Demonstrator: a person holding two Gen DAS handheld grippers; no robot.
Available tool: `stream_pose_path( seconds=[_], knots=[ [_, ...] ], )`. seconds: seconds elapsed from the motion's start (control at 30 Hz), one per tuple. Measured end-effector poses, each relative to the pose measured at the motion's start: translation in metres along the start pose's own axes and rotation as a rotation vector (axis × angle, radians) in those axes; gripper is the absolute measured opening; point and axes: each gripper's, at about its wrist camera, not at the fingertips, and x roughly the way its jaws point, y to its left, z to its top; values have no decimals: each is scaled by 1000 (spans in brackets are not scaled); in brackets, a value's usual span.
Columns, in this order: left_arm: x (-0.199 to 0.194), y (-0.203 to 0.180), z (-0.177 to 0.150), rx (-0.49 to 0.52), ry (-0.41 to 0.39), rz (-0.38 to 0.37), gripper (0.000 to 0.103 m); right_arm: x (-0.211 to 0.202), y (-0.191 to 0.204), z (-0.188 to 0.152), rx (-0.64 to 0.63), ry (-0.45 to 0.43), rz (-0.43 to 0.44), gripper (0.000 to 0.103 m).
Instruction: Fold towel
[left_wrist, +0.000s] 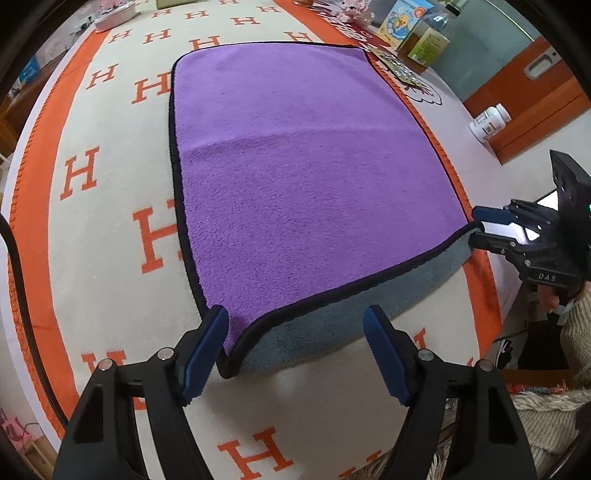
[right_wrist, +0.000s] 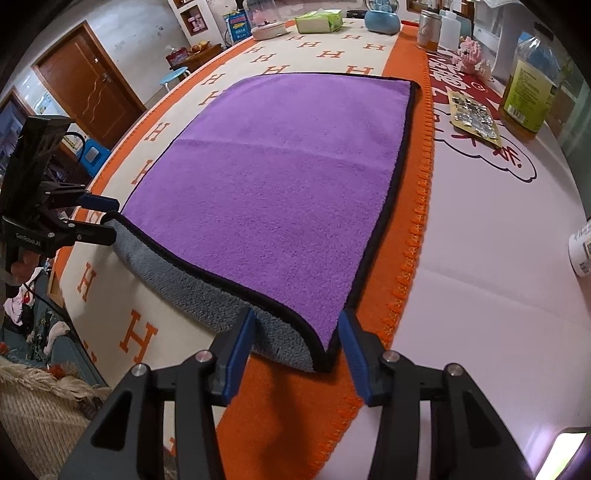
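Note:
A purple towel (left_wrist: 303, 162) with a black hem and grey underside lies spread on an orange-and-cream H-patterned blanket (left_wrist: 92, 206). Its near edge is lifted, showing the grey side. My left gripper (left_wrist: 295, 347) is open, its blue fingers either side of the near left corner. My right gripper (right_wrist: 297, 341) is open, straddling the near right corner of the towel (right_wrist: 280, 177). In the left wrist view the right gripper (left_wrist: 476, 225) sits at that corner. In the right wrist view the left gripper (right_wrist: 107, 218) sits at the other corner.
A white pill bottle (left_wrist: 489, 122), an oil bottle (right_wrist: 532, 92) and a blister pack (right_wrist: 474, 118) sit right of the towel. A tissue box (right_wrist: 319, 20), a blue pot (right_wrist: 382, 16) and a can (right_wrist: 428, 29) stand at the far end.

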Motion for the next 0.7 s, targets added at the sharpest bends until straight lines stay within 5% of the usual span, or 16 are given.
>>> stream_pose_path(
  seconds=[0.17, 0.5, 0.7],
  knots=[
    [2, -3, 1, 37, 23, -12, 64, 4, 1, -1, -14, 22, 35, 34],
    [6, 13, 1, 14, 47, -15, 62, 5, 1, -4, -26, 28, 41, 28],
    [8, 15, -3, 41, 62, -22, 43, 5, 1, -5, -29, 34, 40, 21]
  ],
)
